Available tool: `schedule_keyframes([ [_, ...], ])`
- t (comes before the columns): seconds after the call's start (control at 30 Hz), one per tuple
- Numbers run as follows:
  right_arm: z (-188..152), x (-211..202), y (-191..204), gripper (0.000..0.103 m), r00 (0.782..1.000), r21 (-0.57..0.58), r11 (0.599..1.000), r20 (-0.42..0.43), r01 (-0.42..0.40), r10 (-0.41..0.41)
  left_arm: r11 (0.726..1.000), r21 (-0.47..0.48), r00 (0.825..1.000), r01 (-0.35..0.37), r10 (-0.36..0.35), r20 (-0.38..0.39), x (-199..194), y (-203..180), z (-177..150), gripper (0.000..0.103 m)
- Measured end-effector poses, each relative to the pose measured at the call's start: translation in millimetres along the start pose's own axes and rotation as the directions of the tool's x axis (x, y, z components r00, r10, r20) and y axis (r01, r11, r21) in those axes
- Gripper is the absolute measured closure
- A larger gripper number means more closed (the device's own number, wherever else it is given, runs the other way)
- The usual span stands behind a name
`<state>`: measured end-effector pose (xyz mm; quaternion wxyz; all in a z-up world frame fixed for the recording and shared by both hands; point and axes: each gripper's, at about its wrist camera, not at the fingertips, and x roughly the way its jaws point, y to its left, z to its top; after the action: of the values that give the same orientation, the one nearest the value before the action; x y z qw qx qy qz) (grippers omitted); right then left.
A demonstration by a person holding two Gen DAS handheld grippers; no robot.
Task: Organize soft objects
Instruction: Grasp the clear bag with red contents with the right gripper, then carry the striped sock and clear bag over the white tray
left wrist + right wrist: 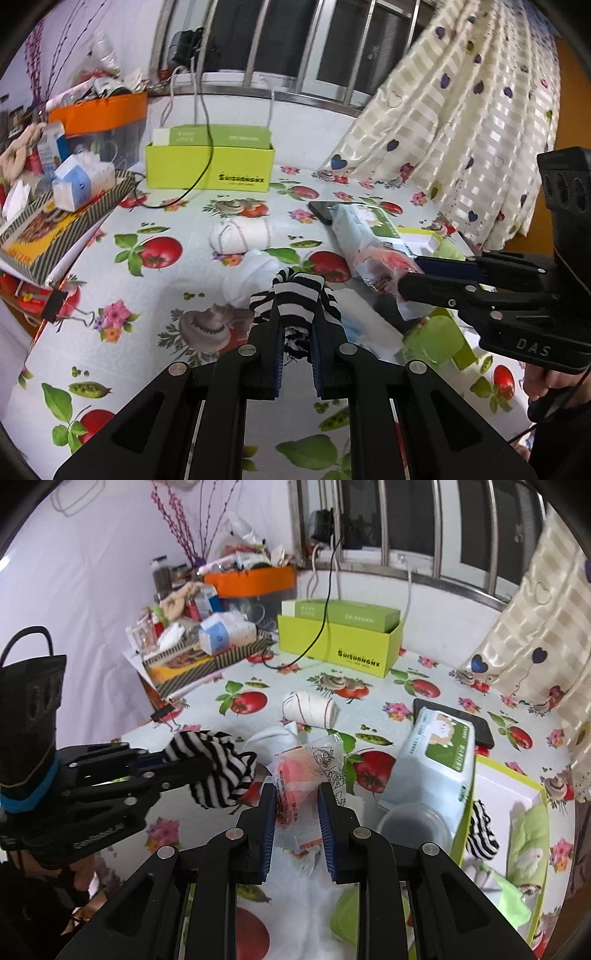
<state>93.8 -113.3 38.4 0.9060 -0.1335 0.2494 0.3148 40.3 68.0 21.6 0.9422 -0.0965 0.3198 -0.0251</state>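
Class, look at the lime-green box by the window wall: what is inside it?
Inside the lime-green box lies a long darker-green carton, with a black cable draped across both. Anything beneath the carton is hidden by the box's front wall.

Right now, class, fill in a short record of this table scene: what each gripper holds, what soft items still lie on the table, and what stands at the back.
left gripper: shut on a striped sock
right gripper: shut on a clear packet with pink contents
on the tablecloth: rolled white sock, wipes pack
at the back: yellow-green box
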Motion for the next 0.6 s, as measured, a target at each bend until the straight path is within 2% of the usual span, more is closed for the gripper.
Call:
schedule_keyframes([
  [0.2,-10,-19,-7,0.082,0.999,0.022,1.0,0.034,0.001,-0.001,0.999,0.048,1.0,0.004,-0.004,0.005,-3,-23,4,0.09],
  [0.6,-22,-42,-24,0.082,0.997,0.056,0.998,0.078,0.006,-0.01,0.996,0.081,1.0,0.024,-0.024,0.002,-4,-49,9,0.09],
])
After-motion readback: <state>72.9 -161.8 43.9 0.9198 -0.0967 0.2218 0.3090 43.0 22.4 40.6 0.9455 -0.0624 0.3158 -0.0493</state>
